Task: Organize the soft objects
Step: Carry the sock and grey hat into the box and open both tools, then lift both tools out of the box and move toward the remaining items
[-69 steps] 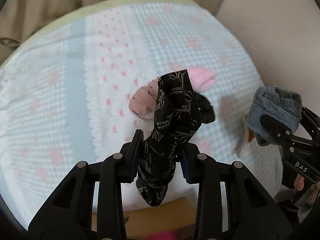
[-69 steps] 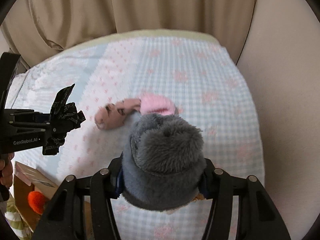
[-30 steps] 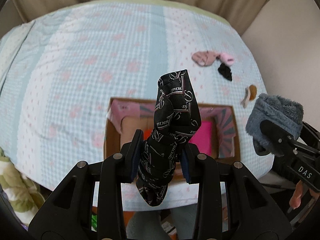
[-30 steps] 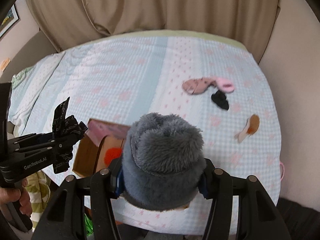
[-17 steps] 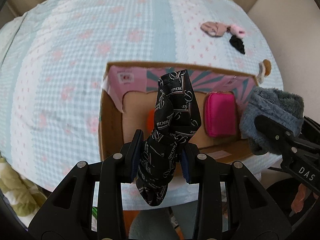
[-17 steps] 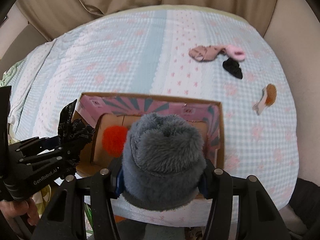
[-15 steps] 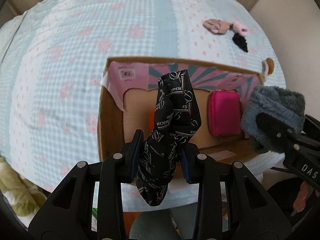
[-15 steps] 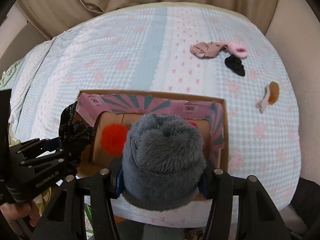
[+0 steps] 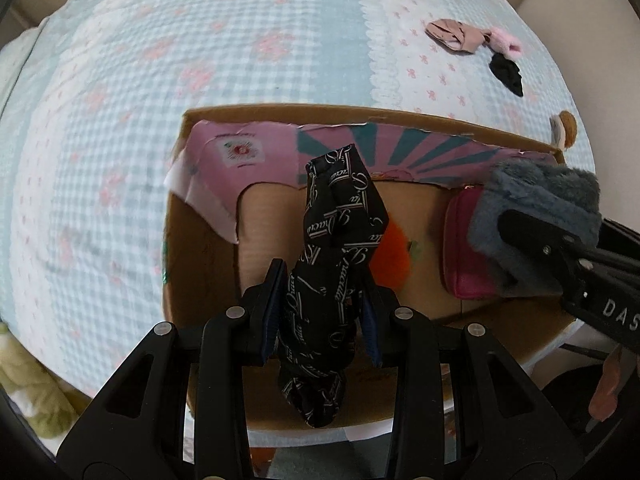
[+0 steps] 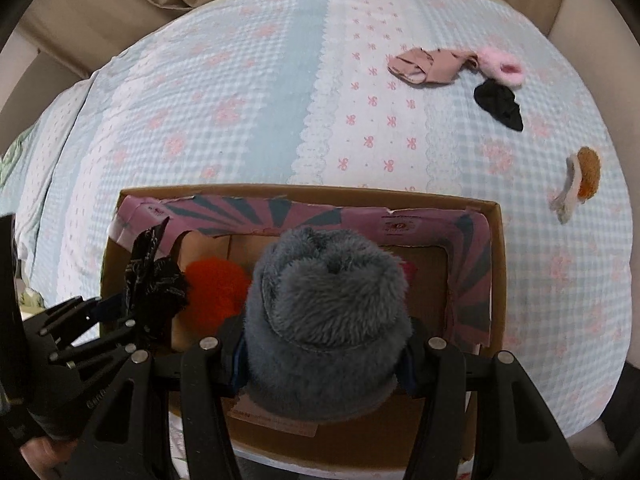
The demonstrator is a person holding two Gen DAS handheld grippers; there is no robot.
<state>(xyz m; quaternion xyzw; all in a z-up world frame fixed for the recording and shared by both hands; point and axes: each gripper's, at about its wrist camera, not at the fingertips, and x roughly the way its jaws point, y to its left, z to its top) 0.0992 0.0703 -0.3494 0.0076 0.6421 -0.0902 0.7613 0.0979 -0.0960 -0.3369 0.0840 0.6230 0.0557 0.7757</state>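
My left gripper (image 9: 322,300) is shut on a black scarf with white script (image 9: 336,248) and holds it over the left half of an open cardboard box (image 9: 280,114). My right gripper (image 10: 324,344) is shut on a grey fluffy roll (image 10: 326,308) and holds it over the right half of the same box (image 10: 304,192). Inside the box lie an orange fuzzy thing (image 10: 214,288) and a magenta pouch (image 9: 466,248). The grey roll hides most of the pouch in the right wrist view.
The box sits on the near edge of a bed with a light blue checked cover (image 10: 240,92). On the cover beyond the box lie a beige-pink sock (image 10: 428,64), a pink fluffy piece (image 10: 502,66), a black scrunchie (image 10: 498,102) and a brown-white item (image 10: 582,180).
Both grippers have pulled back from the far bed and come down over the box, each still holding its item. The box now fills the lower view.
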